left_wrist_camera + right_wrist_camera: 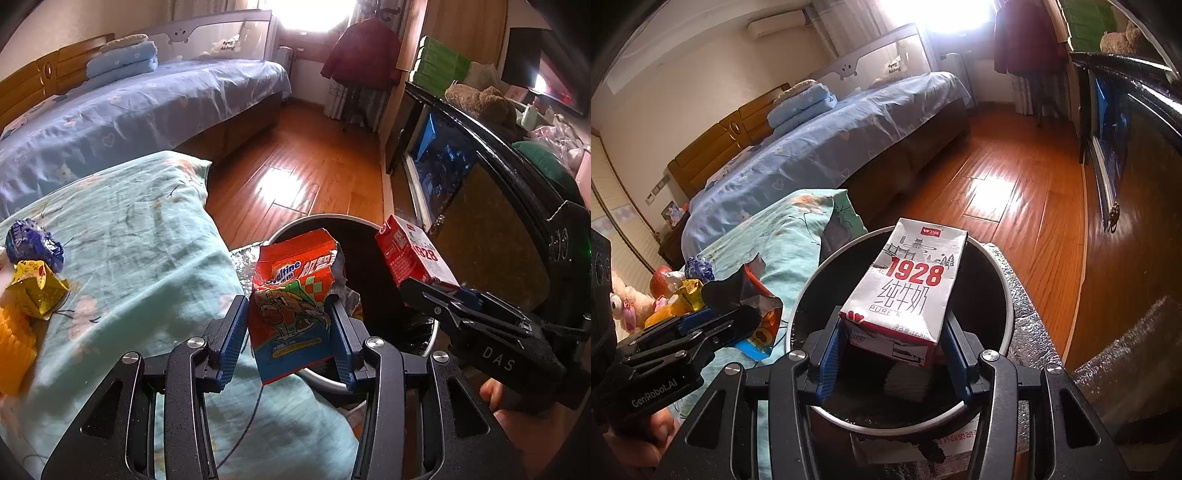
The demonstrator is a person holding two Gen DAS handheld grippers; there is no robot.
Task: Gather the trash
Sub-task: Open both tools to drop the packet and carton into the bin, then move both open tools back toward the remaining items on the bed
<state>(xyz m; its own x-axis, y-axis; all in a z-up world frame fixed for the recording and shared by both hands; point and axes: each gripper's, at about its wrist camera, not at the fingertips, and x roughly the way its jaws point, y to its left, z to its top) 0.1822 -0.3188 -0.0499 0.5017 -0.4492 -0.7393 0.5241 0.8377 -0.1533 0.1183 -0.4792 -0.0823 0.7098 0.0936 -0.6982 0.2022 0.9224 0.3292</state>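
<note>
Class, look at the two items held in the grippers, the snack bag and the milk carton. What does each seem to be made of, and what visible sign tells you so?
Snack bag: probably thin plastic film with a foil lining, glossy; it crinkles, and its torn top edge shows silver inside.
Milk carton: likely coated paperboard, smooth with a slight sheen; flat printed faces, sharp folded edges and a folded seam at the end.

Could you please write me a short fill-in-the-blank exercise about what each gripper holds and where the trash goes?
1. The left gripper is shut on an orange ____ wrapper.
2. The right gripper is shut on a milk carton printed with the number ____.
3. The carton hangs over the open ____.
4. A blue wrapper and a ____ wrapper lie on the green sheet.

Missing words: Ovaltine; 1928; bin; yellow
</note>
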